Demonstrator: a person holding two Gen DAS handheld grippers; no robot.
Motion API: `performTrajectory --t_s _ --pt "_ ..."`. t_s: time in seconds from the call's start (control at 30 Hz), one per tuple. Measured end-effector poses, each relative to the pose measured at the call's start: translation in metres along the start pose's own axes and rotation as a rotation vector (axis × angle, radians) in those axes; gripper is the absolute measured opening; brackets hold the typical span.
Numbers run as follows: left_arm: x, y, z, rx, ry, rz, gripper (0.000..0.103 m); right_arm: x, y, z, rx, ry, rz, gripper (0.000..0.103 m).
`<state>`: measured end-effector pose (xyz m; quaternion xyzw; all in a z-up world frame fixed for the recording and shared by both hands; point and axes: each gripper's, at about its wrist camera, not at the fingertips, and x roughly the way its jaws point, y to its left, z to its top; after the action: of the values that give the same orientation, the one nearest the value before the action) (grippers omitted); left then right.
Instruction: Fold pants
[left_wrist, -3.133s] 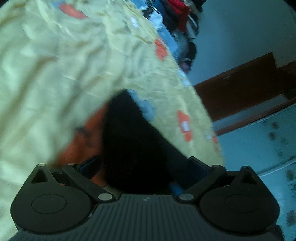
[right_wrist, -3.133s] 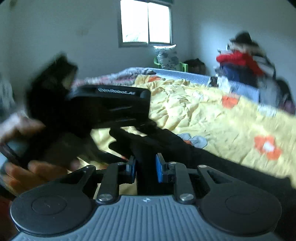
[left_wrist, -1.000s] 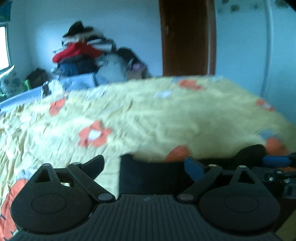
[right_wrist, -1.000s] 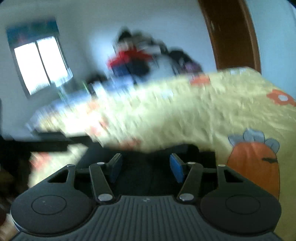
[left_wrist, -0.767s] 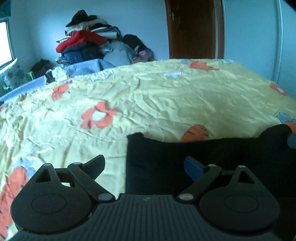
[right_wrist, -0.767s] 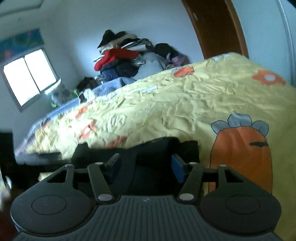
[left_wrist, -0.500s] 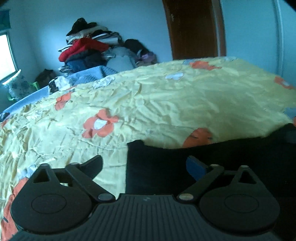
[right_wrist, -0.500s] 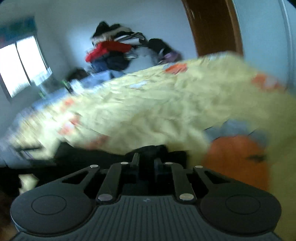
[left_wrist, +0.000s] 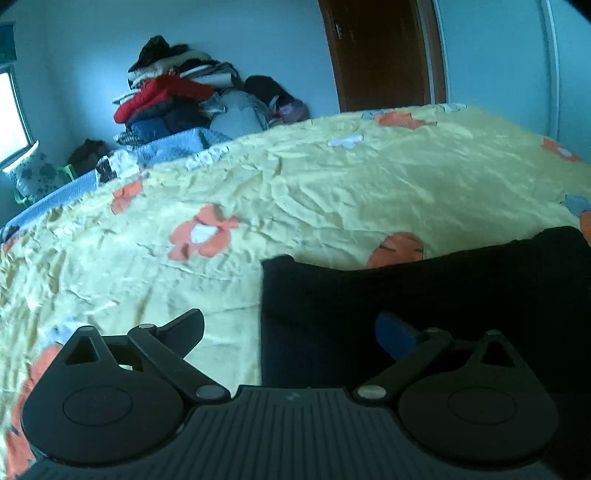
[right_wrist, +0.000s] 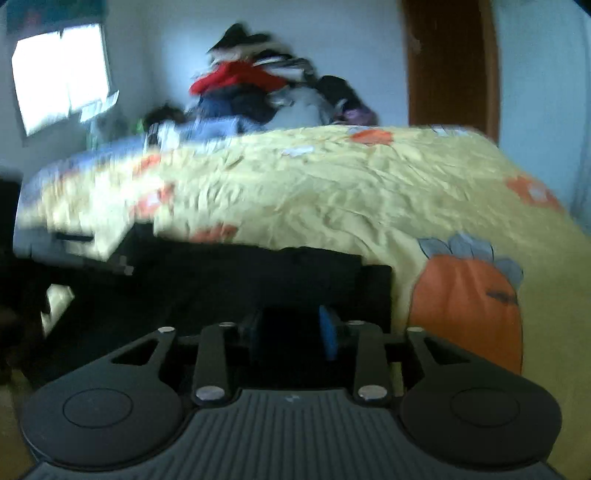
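The black pants lie flat along the near edge of a bed with a yellow flowered cover. My left gripper is open and hovers over the pants' left end, its right pad over the cloth and its left finger over the cover. In the right wrist view the pants lie just ahead, and my right gripper is shut on a fold of them at their right end. This view is blurred.
A pile of clothes sits at the far side of the bed against the wall. A brown door is behind on the right. A window is on the left wall. An orange carrot print marks the cover at the right.
The right gripper has shut on the right end of the pants; it was open a second ago. The left gripper stays open and has barely moved.
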<state>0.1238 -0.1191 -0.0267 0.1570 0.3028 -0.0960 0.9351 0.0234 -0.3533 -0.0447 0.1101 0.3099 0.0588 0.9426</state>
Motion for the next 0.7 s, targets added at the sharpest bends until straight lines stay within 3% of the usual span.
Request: performTrajectory --t_s 0.1,0.3,0.33,0.4,0.43,0.5,0.57,0.63,0.7 --pt "-0.019 0.018 -0.004 -0.018 -0.045 0.005 0.101 -0.027 -0.016 0.003 0.077 -0.076 0.016 0.034" --pt "-0.030 0.060 -0.026 -0.176 0.031 -0.202 0.101 -0.038 -0.022 0.001 0.116 -0.058 0.060 0.037" --pt "-0.031 0.066 -0.031 -0.203 0.048 -0.225 0.099 -0.040 -0.017 0.001 0.110 -0.059 0.094 0.040" --pt "-0.036 0.076 -0.039 -0.243 0.044 -0.230 0.099 -0.040 0.001 0.000 0.065 -0.069 0.173 0.064" --pt "-0.042 0.077 -0.041 -0.250 0.021 -0.219 0.098 -0.039 0.012 0.000 0.030 -0.072 0.204 0.070" --pt "-0.053 0.075 -0.041 -0.229 -0.033 -0.230 0.099 -0.032 0.038 -0.002 -0.065 -0.069 0.235 0.074" --pt "-0.061 0.063 -0.037 -0.172 -0.053 -0.264 0.099 -0.017 0.056 -0.004 -0.140 -0.016 0.188 0.074" --pt "-0.069 0.048 -0.035 -0.120 -0.075 -0.299 0.100 -0.002 0.063 -0.010 -0.211 0.041 0.075 0.073" --pt "-0.073 0.032 -0.032 -0.066 -0.107 -0.322 0.101 -0.006 0.067 -0.012 -0.227 0.028 0.064 0.075"
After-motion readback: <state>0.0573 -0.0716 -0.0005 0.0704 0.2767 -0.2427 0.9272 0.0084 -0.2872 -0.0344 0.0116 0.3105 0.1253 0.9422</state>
